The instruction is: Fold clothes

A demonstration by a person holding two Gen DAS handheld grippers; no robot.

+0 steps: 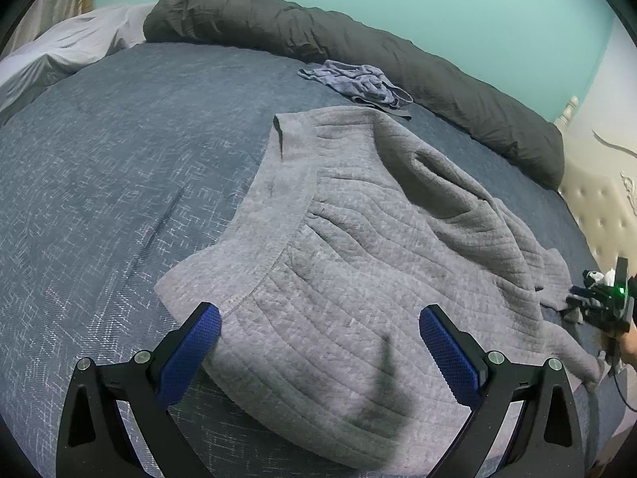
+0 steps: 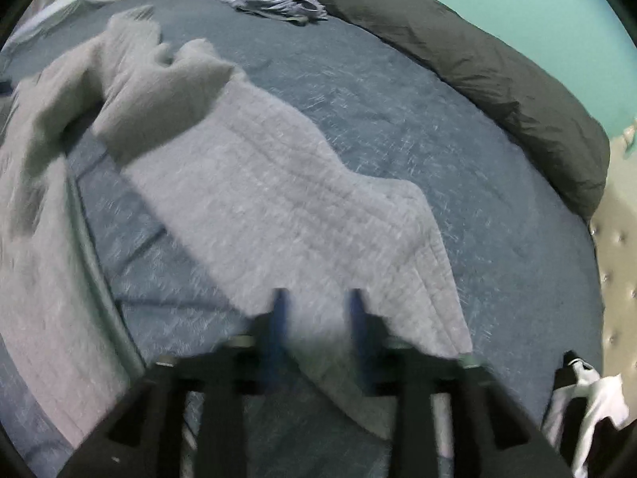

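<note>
A crumpled blue garment (image 1: 354,81) and dark duvet (image 1: 358,47) are seen beyond the rumpled grey quilted trousers (image 1: 358,239) on the bed (image 1: 119,159). The left claw (image 1: 319,342) is held wide open, empty; the right claw (image 2: 317,314) is half-open over a trouser leg, its grip blurred and uncertain.

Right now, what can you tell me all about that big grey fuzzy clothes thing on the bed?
The grey quilted pants look soft and fleecy, stitched in wavy lines, with a wide plain waistband. They lie spread but rumpled on the blue bedspread, one part bunched into a raised fold. The left gripper stands open over the waist end; the right gripper straddles a leg's end, whether gripping is too blurred to tell.
</note>
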